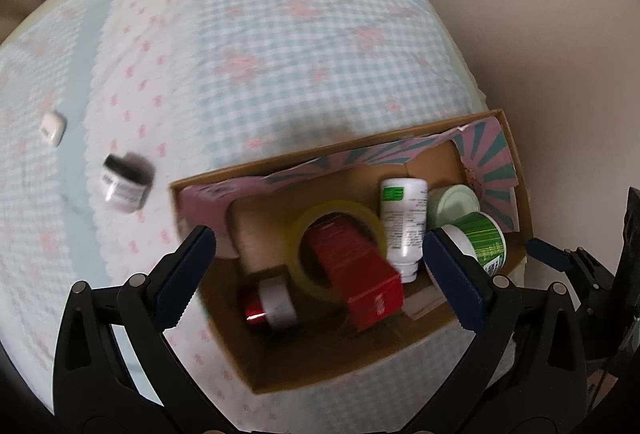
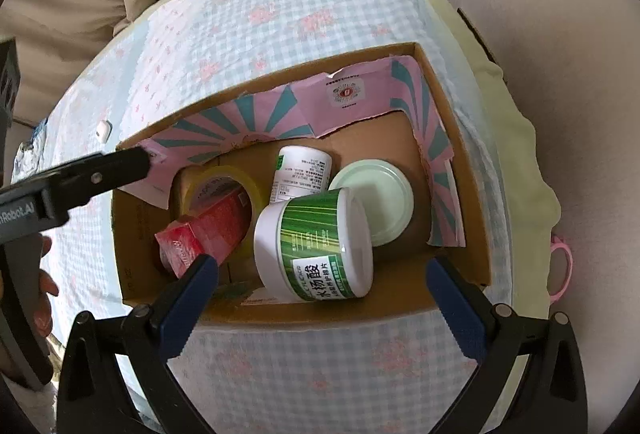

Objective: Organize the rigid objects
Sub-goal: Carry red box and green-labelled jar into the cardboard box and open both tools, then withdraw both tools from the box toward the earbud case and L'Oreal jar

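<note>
An open cardboard box [image 1: 320, 157] [image 2: 472, 193] on the checked cloth holds a red carton [image 1: 356, 274] [image 2: 204, 230], a yellow tape roll [image 1: 336, 211] [image 2: 216, 177], a white bottle [image 1: 402, 226] [image 2: 300, 173], a green-striped jar [image 1: 482, 238] [image 2: 316, 238], a pale green lid [image 1: 454, 201] [image 2: 376, 197] and a red and silver can [image 1: 268, 304]. My left gripper [image 1: 316, 274] is open and empty above the box. My right gripper [image 2: 320, 298] is open and empty at the box's near wall. A small black and white jar [image 1: 124, 181] and a white case [image 1: 54, 127] [image 2: 103, 129] lie on the cloth outside.
The cloth-covered table [image 1: 304, 33] [image 2: 304, 362] is edged by beige cushions [image 2: 68, 5]. The left gripper's arm [image 2: 80, 177] reaches over the box's left corner in the right wrist view. A pink ring [image 2: 560, 266] hangs at the table's right edge.
</note>
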A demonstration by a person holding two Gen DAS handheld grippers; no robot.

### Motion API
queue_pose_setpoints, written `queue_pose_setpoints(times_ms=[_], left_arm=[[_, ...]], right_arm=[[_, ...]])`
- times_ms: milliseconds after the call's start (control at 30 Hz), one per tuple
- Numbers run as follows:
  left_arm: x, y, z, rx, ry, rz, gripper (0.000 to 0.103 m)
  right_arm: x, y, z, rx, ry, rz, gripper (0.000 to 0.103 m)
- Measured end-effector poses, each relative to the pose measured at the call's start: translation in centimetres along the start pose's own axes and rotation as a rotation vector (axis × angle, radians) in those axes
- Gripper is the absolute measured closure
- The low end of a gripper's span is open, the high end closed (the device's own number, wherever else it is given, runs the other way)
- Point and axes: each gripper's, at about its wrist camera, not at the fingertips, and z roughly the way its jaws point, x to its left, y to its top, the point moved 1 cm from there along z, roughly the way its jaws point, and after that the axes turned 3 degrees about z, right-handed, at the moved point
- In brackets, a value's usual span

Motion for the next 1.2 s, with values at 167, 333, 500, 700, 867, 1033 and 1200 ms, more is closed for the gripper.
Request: queue_pose_setpoints(times_ms=[167, 333, 500, 700, 867, 1033, 1200], left_arm=[[0.9, -0.8, -2.1, -0.016, 0.023, -0.016, 0.000], [1.6, -1.5, -4.0, -0.037, 0.038, -0.020, 0.000], [3.0, -2.7, -5.7, -0.067, 0.048, -0.022, 0.000], [5.3, -4.3, -8.4, -0.110, 0.022, -0.029, 0.000], [8.1, -6.0, -11.6, -0.167, 0.005, 0.008, 0.000], [12.0, -8.1, -15.2, -0.199, 0.010, 0.060, 0.000], [17.3, -9.8, -19.4, -0.256, 0.050, 0.120, 0.000]], right_arm=[[0.0, -0.2, -0.8, -0.035, 0.007, 0.007, 0.000], [0.1, -0.1, -2.0, -0.069, 0.013, 0.006, 0.000], [0.5, -0.2, -3.1, -0.099, 0.005, 0.015, 0.000], [2.0, -1.0, -6.1, -0.149, -0.037, 0.036, 0.000], [4.8, -2.3, -8.9, -0.199, -0.068, 0.048, 0.000], [9.8, -4.8, -11.0, -0.236, -0.075, 0.070, 0.000], [16.1, -7.7, -12.5, -0.308, -0.076, 0.087, 0.000]])
